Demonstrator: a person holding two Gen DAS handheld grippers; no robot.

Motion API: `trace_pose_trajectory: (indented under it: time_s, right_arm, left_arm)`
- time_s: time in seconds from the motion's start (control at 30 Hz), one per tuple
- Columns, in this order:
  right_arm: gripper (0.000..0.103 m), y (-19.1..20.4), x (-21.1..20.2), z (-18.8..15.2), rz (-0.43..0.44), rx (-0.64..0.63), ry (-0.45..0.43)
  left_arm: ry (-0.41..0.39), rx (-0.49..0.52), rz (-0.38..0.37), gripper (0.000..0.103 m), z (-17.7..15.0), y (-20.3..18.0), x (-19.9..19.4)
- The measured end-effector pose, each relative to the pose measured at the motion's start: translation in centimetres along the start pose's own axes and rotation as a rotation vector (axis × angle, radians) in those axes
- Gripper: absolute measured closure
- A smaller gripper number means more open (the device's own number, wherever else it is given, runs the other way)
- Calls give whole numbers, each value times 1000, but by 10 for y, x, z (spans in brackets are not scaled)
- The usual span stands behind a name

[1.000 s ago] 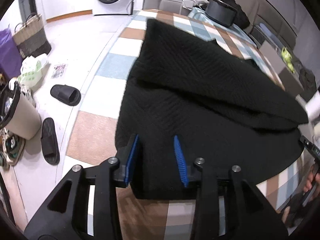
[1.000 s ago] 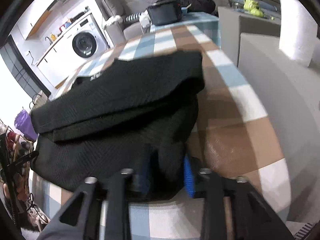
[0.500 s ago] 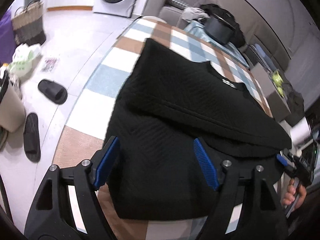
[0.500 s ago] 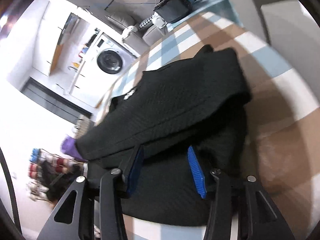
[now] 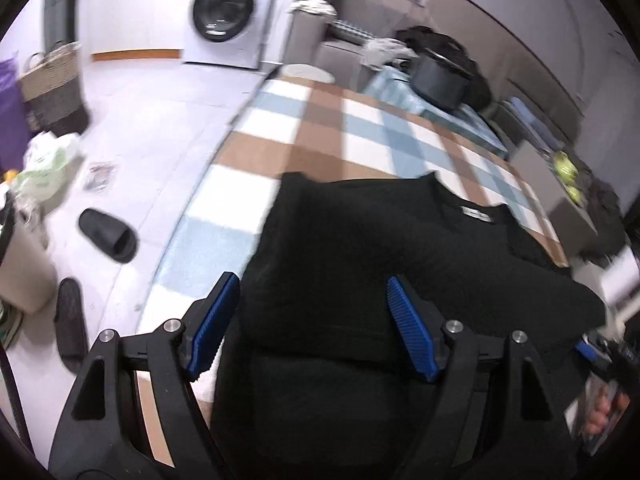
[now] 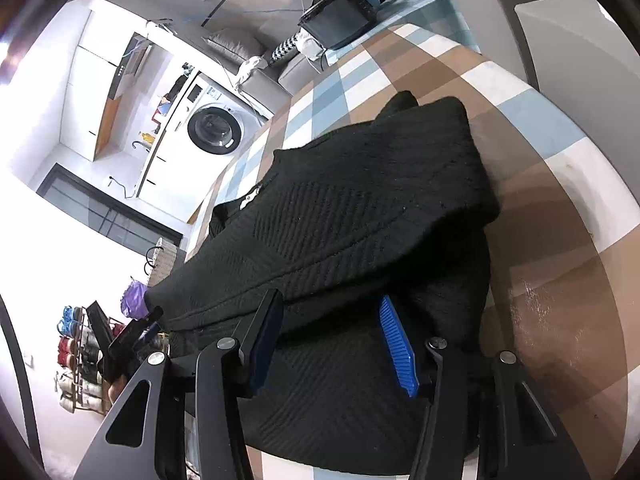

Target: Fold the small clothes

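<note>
Nearest my left camera, the left gripper has its blue-padded fingers spread wide and released, holding nothing, poised over the black knit garment. My right camera shows the right gripper likewise spread and empty above the same cloth; I cannot tell whether its pads touch the fabric.

The garment lies folded over itself on the checked tablecloth, an upper layer overlapping a lower one. The right view shows that overlap's hemmed edge running across above the fingers, and the herringbone weave; the left view is too dark for either. The left view alone shows a small white neck label at the collar, its writing too blurred to read. In the right view it is only a white speck.

Edges: in the left view the garment's left side sits close to the table's left edge, with floor beyond. In the right view, bare brown and white squares lie to the garment's right, up to a grey ledge.

Farther off, the left view shows two black slippers on the floor and a woven basket. Both views show a washing machine; its panel lettering is illegible. A black container stands at the table's far end.
</note>
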State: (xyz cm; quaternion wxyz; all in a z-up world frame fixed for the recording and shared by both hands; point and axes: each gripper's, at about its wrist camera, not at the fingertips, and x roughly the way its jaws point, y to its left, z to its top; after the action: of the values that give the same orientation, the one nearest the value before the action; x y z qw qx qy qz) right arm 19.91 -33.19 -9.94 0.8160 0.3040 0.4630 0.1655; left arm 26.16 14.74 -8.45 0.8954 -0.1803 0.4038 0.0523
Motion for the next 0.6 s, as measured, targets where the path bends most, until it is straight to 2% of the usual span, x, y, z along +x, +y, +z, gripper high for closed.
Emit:
trace_pose_trajectory:
  time_s: [0.1,0.17,0.27,0.37,0.5,0.6]
  right_arm:
    - [48,-2,-6,-1,21,11,-28]
    - [48,-7,-9,1,26,34,-49]
    - [48,-15,-14,7,21,66,-79]
    - [48,-22,-19,11,12,81,-117]
    - [48,-30,-17,21,17,105,-123]
    - [48,-28,-21,27,19,88,-138]
  left_arm:
    - [9,3,-44,42,2,-1,-2]
    - [35,-30,-68,57,2,3,1]
    - [51,-67,-68,73,1,11,1]
    - [48,-76,-64,85,0,15,-3]
    - [34,-61,-70,86,1,12,-12]
    - [38,-67,-129,84,-1,9,-25]
